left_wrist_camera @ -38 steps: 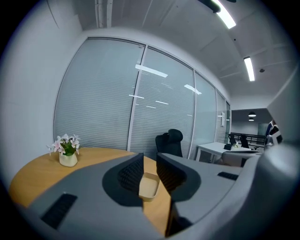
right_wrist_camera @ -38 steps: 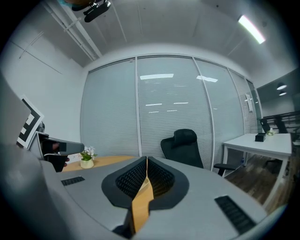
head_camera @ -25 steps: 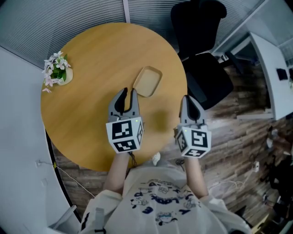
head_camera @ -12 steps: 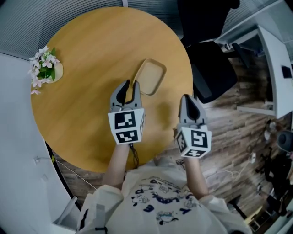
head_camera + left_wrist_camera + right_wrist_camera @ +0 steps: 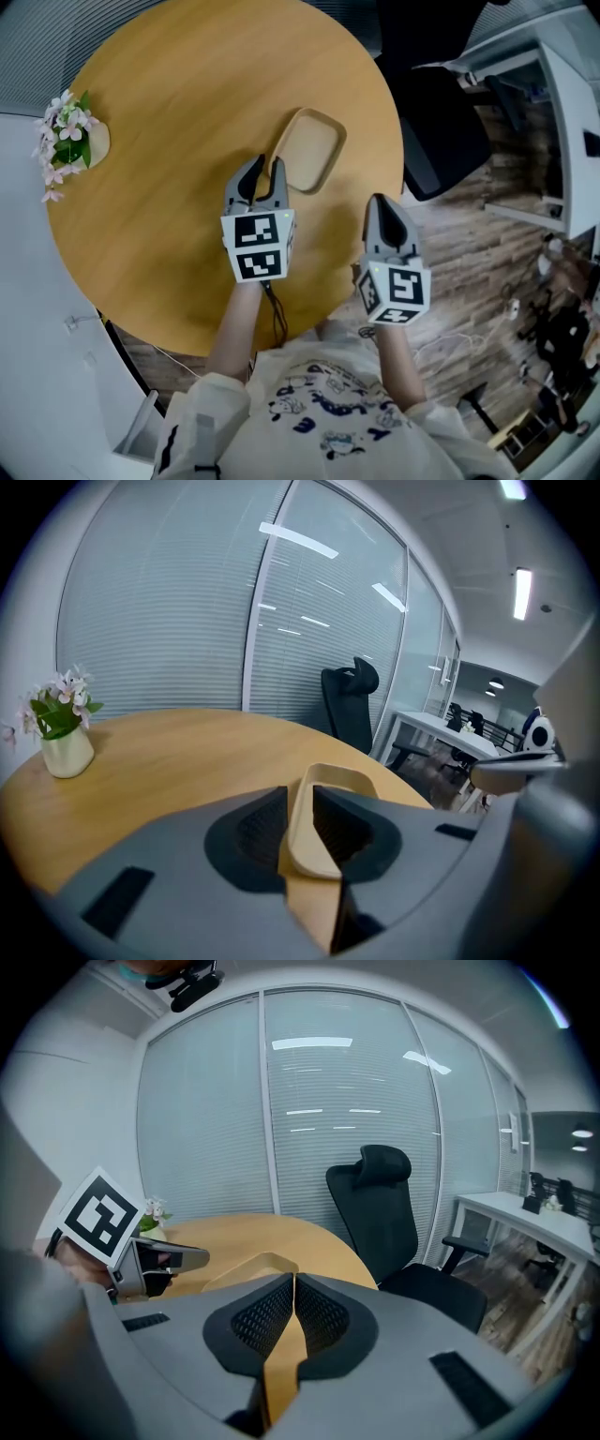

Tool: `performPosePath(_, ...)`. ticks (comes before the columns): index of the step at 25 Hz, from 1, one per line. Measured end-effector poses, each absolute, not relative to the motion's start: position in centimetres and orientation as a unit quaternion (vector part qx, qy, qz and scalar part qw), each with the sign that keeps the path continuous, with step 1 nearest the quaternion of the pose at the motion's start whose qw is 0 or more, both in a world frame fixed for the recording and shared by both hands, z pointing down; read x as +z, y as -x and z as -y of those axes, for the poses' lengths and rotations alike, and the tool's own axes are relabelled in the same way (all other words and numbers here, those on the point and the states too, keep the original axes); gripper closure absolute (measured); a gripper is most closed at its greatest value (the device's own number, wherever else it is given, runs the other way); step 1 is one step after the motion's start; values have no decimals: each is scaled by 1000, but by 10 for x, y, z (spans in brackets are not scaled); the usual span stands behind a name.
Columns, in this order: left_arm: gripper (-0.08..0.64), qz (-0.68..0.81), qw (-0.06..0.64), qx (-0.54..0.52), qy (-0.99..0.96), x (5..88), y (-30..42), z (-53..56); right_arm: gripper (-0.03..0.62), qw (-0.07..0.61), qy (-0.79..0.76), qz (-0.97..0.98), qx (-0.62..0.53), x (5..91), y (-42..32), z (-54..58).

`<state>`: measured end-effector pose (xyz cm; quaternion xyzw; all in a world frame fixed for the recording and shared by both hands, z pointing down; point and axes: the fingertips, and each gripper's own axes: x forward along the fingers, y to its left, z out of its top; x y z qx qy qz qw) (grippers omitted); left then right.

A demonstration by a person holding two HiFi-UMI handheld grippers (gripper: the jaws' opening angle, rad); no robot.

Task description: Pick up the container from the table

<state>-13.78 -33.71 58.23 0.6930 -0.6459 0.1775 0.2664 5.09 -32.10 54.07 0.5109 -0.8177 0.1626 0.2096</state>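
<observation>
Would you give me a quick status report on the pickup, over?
Left gripper open, jaws lined up on rim of container. Right gripper shut, empty. Container flat on table, not lifted. Nothing in the way.

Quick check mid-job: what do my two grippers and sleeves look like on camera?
Both the left gripper and right gripper are grey, tapering to dark mesh-textured fingers. Each carries a white cube with black square markers. A black cable trails from the left one. The shirt is white, blue-printed.
</observation>
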Motion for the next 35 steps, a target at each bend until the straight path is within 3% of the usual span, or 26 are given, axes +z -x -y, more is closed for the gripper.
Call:
performPosePath(23, 495, 616, 315, 208, -692, 657, 137, 353, 580, 250, -504, 800, 207, 606, -47, 329)
performPosePath(26, 529, 617, 310, 200, -695, 657, 139, 354, 580, 252, -503, 799, 212, 611, -46, 328)
performPosePath(35, 538, 612, 316, 183, -701, 655, 137, 352, 580, 254, -508, 794, 217, 614, -50, 322)
